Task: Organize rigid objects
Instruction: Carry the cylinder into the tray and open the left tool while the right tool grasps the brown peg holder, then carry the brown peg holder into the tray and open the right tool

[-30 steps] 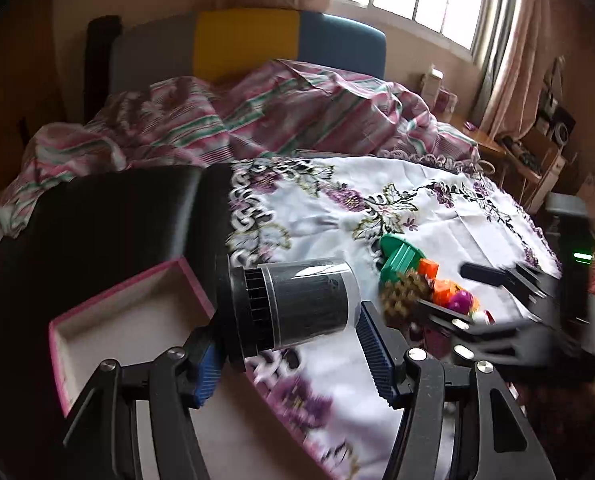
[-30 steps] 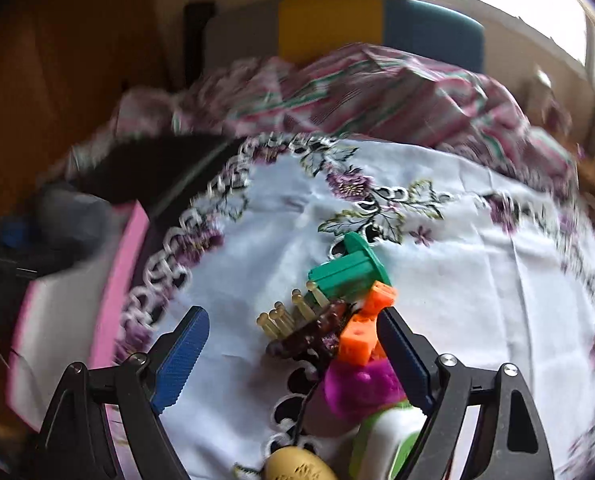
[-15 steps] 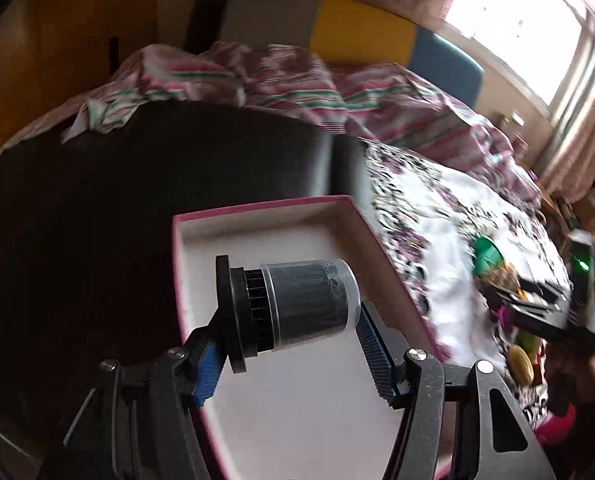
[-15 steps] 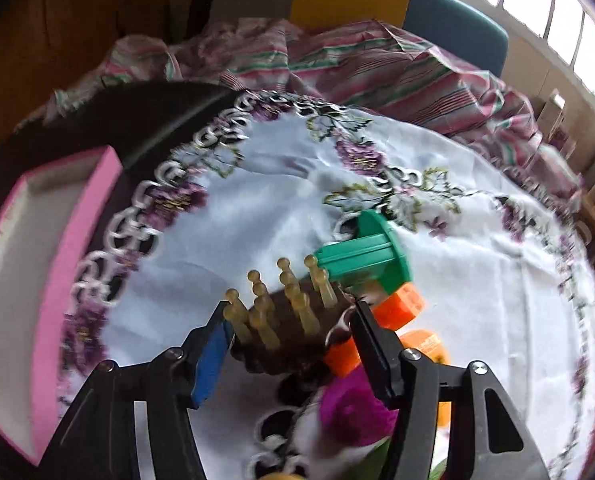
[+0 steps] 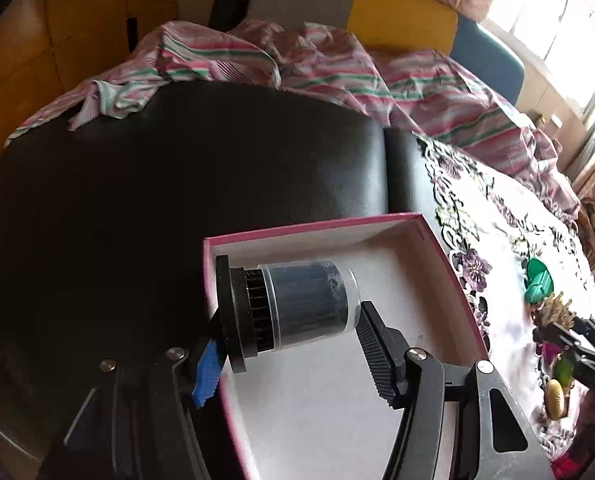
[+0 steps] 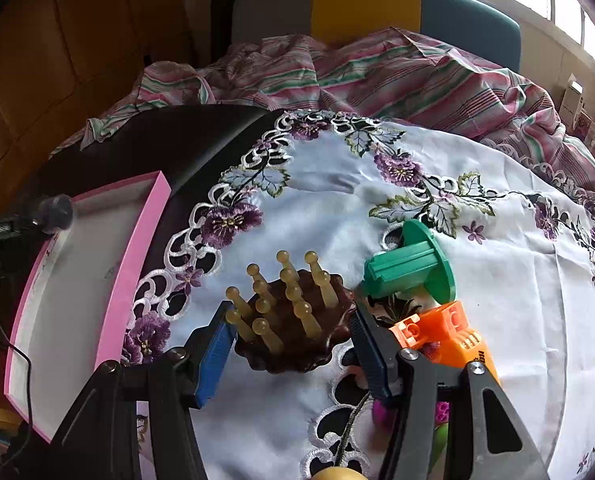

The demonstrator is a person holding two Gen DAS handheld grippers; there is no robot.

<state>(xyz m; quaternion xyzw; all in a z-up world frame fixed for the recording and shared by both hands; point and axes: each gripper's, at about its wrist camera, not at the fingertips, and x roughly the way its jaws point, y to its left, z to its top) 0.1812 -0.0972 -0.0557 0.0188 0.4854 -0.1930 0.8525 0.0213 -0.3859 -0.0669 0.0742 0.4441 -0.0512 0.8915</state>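
gripping a ribbed black cylinder w/ clear cap [image 5: 297,312] mid-frame, left gripper [image 5: 289,356] is clamped over pink-rimmed box [image 5: 317,227]; right gripper [image 6: 289,340] pinches scalloped brown knobby massager [image 6: 293,320].

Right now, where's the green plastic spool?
In the right wrist view, the green spool lies on its side on the embroidered tablecloth, right of the brown massage brush, just above the orange block.

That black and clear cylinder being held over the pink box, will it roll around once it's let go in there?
Probably a little. The cylinder is round and lies on its side in the left hand-held gripper, so it may roll. Its wider black flange could make it curve, and the pink box walls should stop it. It looks like stiff plastic, likely light.
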